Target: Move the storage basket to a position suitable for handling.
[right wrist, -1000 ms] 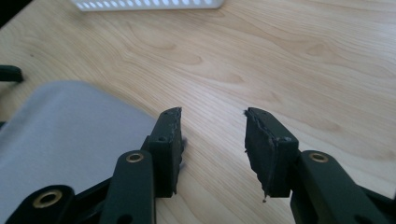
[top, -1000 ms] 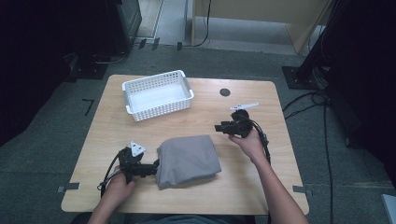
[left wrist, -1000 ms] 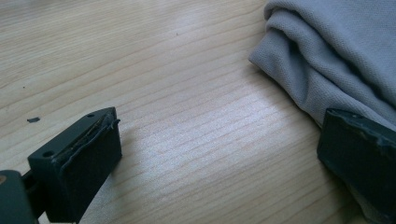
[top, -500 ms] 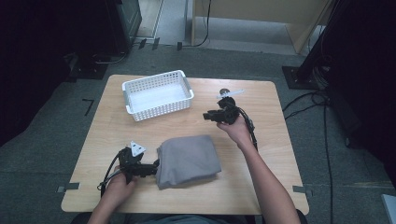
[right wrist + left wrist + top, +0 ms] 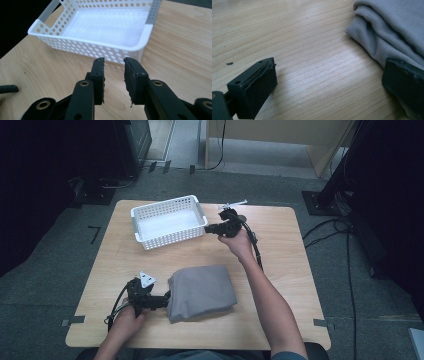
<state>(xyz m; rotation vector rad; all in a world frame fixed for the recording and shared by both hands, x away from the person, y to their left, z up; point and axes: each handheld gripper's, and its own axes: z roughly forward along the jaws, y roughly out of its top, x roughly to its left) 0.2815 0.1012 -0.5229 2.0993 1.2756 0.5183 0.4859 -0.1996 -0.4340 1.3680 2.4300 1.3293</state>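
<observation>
We note a wooden table (image 5: pixel 300 270) on grey floor (image 5: pixel 45 270). Black cables (image 5: pixel 345 227) trail at right; tape marks (image 5: pixel 95 232) lie on the floor left of the table.

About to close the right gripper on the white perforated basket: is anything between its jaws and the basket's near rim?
Nothing visible. Bare wooden table lies between the open right gripper and the white perforated plastic basket; its jaws point at the basket's near wall, not yet touching.
</observation>
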